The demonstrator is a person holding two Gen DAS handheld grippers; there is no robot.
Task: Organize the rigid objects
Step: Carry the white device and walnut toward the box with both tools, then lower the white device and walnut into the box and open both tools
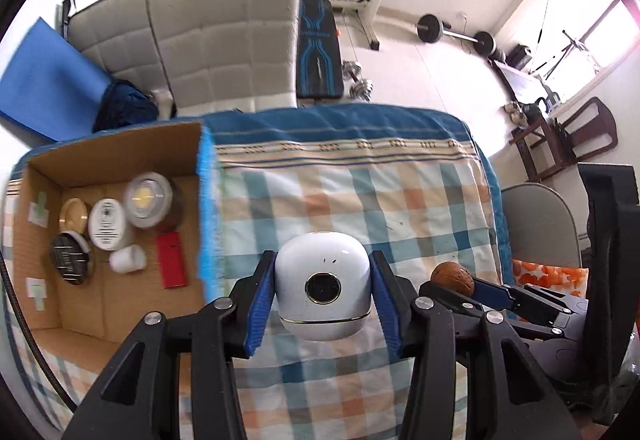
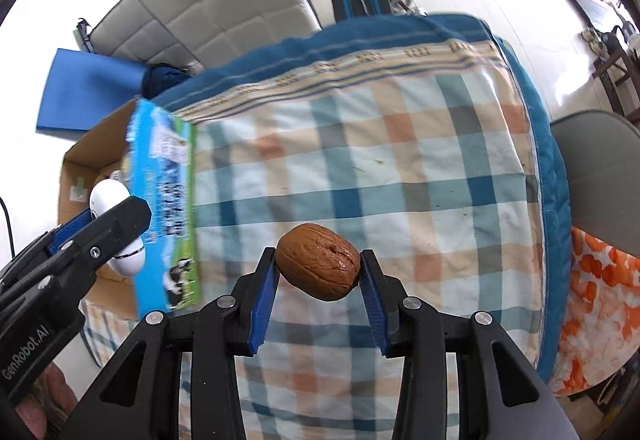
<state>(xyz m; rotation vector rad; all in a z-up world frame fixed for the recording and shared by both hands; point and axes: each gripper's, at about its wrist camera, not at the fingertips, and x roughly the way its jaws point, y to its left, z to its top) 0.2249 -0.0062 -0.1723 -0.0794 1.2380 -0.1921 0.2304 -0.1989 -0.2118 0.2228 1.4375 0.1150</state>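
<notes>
Your left gripper [image 1: 323, 294] has its blue-padded fingers [image 1: 262, 304] clamped on both flanks of a white rounded gadget [image 1: 323, 286], with the dark round lens-like window facing the wrist camera. The jaws sit about mid-width, since the thing is fairly chunky, and both pads touch it, so that's a proper two-sided pinch with the gadget lifted clear of the cloth.

Your right gripper [image 2: 319, 268] is doing the same with a brown walnut [image 2: 319, 267]: the pads are closed in narrower, one on each end of the shell, and it's off the surface too. Gripping it end to end probably keeps it from rolling out, but a hard rounded shell on ribbed pads could still pop free if you ease off.

Moving outward, both loads hang over the checked blanket [image 1: 360, 200], which has nothing else loose on it that I can see. The cardboard box [image 1: 116, 144] sits to the left, its upright flap showing a printed milk-carton design [image 2: 168, 208] in the right wrist view. Already inside are a gold lid [image 1: 74, 214], a white round tin [image 1: 106, 224], a clear-topped jar [image 1: 146, 198], a dark round tin [image 1: 72, 258], a small white cup [image 1: 127, 258] and a red flat piece [image 1: 171, 260].

My guess is these two are the last strays, and the white gadget goes in first since it's nearest the box. There's bare cardboard floor toward the near side.
</notes>
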